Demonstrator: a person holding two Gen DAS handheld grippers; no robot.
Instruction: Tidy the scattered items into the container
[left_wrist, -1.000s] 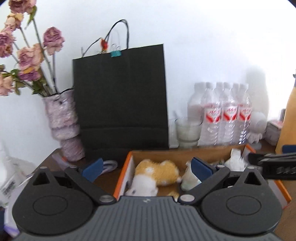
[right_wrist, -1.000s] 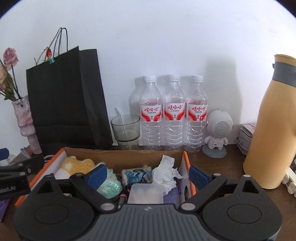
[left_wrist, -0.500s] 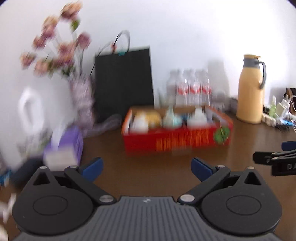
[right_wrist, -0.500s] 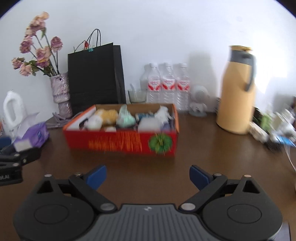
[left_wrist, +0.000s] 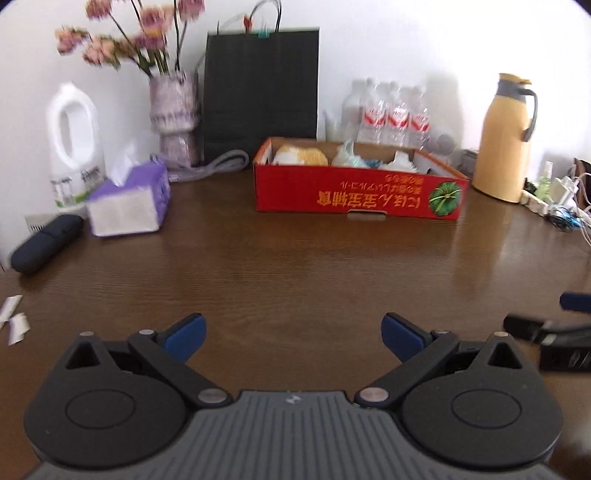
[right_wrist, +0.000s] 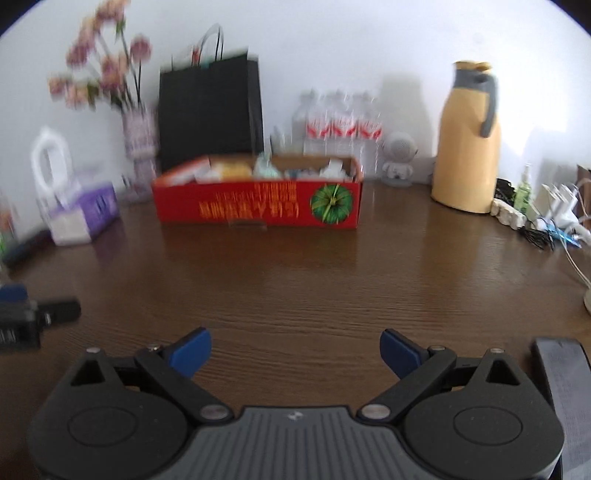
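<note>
A red cardboard box (left_wrist: 354, 192) (right_wrist: 258, 206) stands at the back of the brown table, holding a yellow-and-white plush toy (left_wrist: 301, 155), a pale green bag (left_wrist: 345, 157), crumpled white tissue (left_wrist: 400, 162) and other small items. My left gripper (left_wrist: 291, 334) hovers low over the table's near side, far in front of the box, open and holding nothing. My right gripper (right_wrist: 295, 349) is likewise open and holds nothing, well back from the box. Each gripper shows at the edge of the other's view.
Along the wall stand a black paper bag (left_wrist: 260, 92), a vase of flowers (left_wrist: 173, 114), water bottles (left_wrist: 391, 118) and a yellow thermos (left_wrist: 504, 136). A purple tissue pack (left_wrist: 129, 199), white jug (left_wrist: 74, 140) and dark case (left_wrist: 46, 243) lie left. Cables and chargers (right_wrist: 546, 218) crowd the right.
Both grippers have pulled back from directly over the box to the near side of the table. The box now sits far ahead. Both stay open with nothing in them.
</note>
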